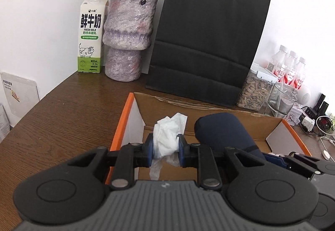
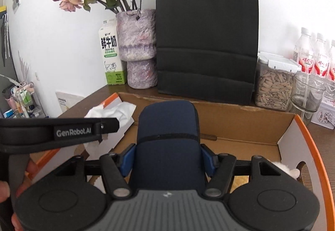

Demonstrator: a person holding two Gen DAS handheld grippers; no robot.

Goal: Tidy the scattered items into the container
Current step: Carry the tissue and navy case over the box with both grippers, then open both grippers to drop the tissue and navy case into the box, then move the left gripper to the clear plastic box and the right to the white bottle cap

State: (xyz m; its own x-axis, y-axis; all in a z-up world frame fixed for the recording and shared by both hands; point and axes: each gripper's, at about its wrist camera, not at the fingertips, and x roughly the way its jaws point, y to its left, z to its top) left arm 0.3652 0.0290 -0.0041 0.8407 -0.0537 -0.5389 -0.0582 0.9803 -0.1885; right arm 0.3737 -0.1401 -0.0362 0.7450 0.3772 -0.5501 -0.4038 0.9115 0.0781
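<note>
An open cardboard box [image 1: 219, 109] with orange outer walls lies on the wooden table; the right wrist view shows it as well [image 2: 240, 111]. My left gripper [image 1: 166, 150] is shut on a crumpled white tissue [image 1: 167, 136], held over the box's left end. My right gripper [image 2: 168, 157] is shut on a dark navy pouch [image 2: 167, 126], its blue pads pressing both sides, over the middle of the box. The same pouch [image 1: 222, 132] appears right of the tissue in the left wrist view. The tissue [image 2: 113, 113] shows left of the pouch, partly behind the left gripper's body.
Behind the box stand a black paper bag [image 1: 209, 42], a mottled purple vase [image 1: 127, 38] with dried roses and a milk carton [image 1: 91, 36]. A jar of seeds [image 2: 274, 86], a glass beaker [image 2: 307, 96] and several bottles [image 2: 314, 57] crowd the back right. Something white and fluffy [image 2: 291, 170] lies in the box's right end.
</note>
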